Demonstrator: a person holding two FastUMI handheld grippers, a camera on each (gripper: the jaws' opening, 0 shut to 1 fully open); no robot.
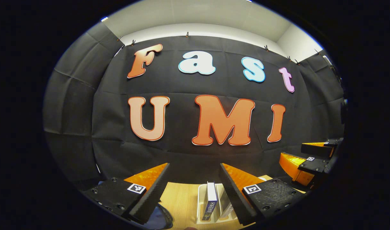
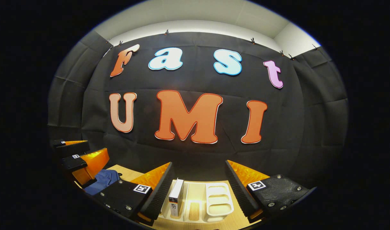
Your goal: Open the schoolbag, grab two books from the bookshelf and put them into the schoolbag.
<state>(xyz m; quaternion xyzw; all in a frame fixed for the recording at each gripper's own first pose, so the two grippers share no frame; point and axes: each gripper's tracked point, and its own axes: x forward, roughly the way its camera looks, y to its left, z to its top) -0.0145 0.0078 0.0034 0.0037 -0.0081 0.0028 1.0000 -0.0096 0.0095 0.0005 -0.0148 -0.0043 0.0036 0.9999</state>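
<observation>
Books [image 1: 210,201] stand stiff in the rack [image 2: 218,199] between both open grippers [image 1: 193,191] [image 2: 198,191]; pinch one's top edge.

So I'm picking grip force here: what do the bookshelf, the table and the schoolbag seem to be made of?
The bookshelf looks like smooth cream plastic, going by its moulded, rounded dividers. The table looks like pale wood or laminate with a matte grain. The schoolbag seems to be soft blue fabric, since it folds and sags.

I see black cloth [image 1: 195,153] clipped across the booth's back wall, a pale wall [image 1: 201,19] above, and a light wooden table [image 1: 182,201] below.
</observation>
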